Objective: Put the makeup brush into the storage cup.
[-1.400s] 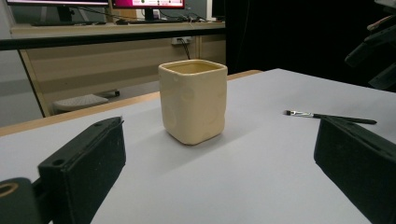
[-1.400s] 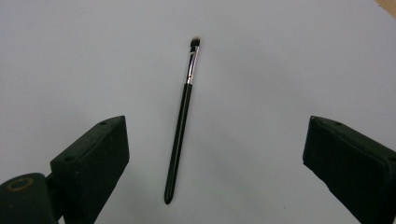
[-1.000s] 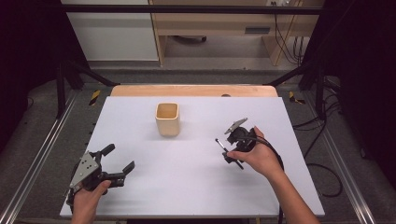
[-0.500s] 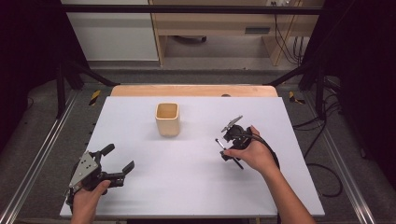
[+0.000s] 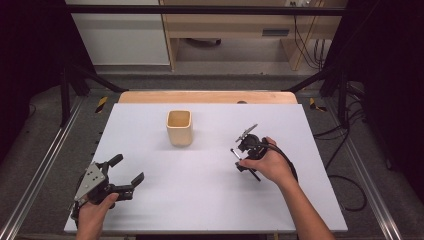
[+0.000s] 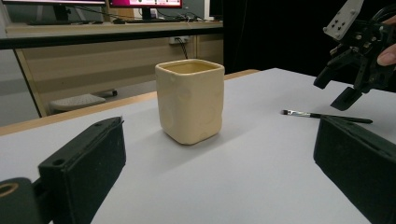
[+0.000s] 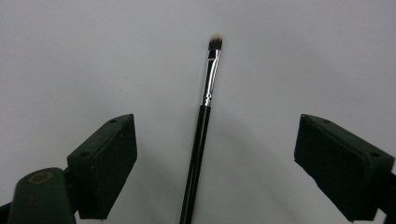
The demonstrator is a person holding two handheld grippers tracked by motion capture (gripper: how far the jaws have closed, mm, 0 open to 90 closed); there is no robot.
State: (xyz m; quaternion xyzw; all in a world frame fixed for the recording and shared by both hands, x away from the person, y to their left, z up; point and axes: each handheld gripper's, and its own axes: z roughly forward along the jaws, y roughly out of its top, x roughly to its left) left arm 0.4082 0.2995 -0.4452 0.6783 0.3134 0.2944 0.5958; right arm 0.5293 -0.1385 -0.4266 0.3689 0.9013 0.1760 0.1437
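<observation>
Across the white surface (image 5: 200,200) little has changed since a second ago: the cream square cup (image 5: 179,127) stands upright where it stood, toward the far middle, and the left claw (image 5: 125,174) sits in the same spot at the near left corner, the hand behind it unmoved. The one shift is on the right, where the hand has eased the right claw (image 5: 239,156) slightly toward the near edge and tipped it down over the thin black brush (image 7: 201,126).

The left claw is spread wide and grips nothing; in the left gripper view its two black pads (image 6: 86,170) frame the cup (image 6: 190,100) from well back, touching nothing but air. The cup is apart from both claws.

The right claw is also spread, though its jaws have just been closing a little. The brush lies flat on the surface between them, the handle running up the middle of the right gripper view, with a silver ferrule and a small pale tuft at the far end. Neither pad (image 7: 105,163) presses on it; bare surface shows on both sides of the handle. From the left gripper view the brush (image 6: 327,115) lies to the right of the cup, with the right claw (image 6: 341,88) hanging just above its handle.
</observation>
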